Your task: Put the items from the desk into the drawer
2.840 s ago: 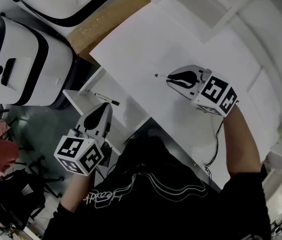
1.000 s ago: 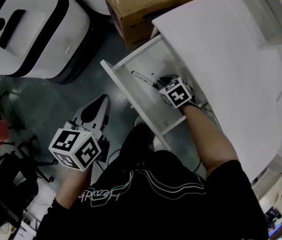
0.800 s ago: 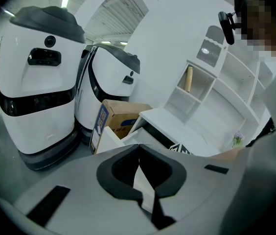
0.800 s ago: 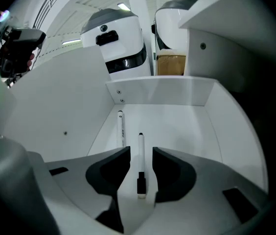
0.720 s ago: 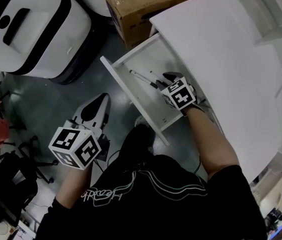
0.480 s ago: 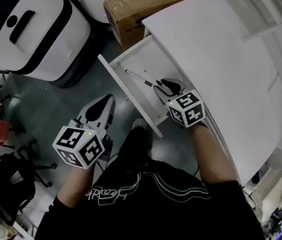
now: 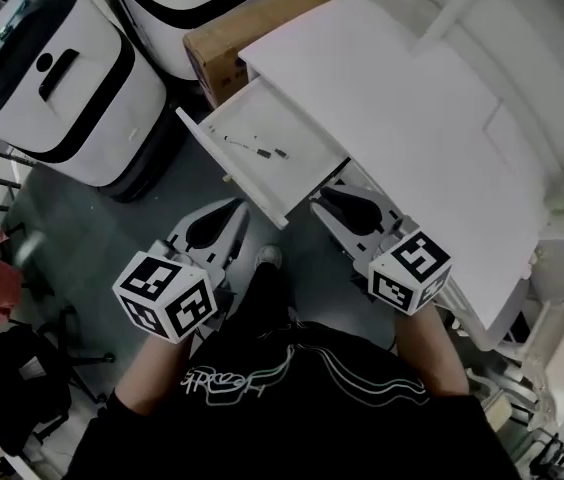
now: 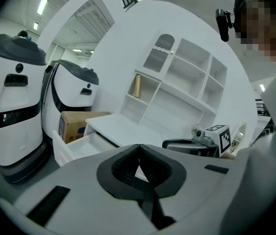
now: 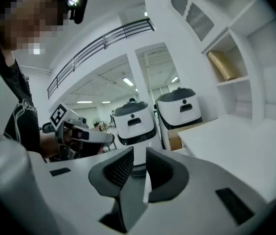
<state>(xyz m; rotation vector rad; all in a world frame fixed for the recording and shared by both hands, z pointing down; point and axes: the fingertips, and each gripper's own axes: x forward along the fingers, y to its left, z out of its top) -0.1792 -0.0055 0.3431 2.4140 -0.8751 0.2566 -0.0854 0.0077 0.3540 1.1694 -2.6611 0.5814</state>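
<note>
The pens (image 7: pixel 257 151) lie in the open drawer (image 7: pixel 230 171), and the surface (image 7: pixel 392 108) looks bare, so shutting the drawer seems to be your step now. Meet the middle of the drawer front squarely and push straight away from you, so it doesn't skew. Your left gripper (image 7: pixel 236 206) has its fingers pressed together. The right gripper (image 7: pixel 318 206) has just been closing, fingers slightly spread, nothing between them. The pens lie beyond the drawer front, farther than both, touching neither.
</note>
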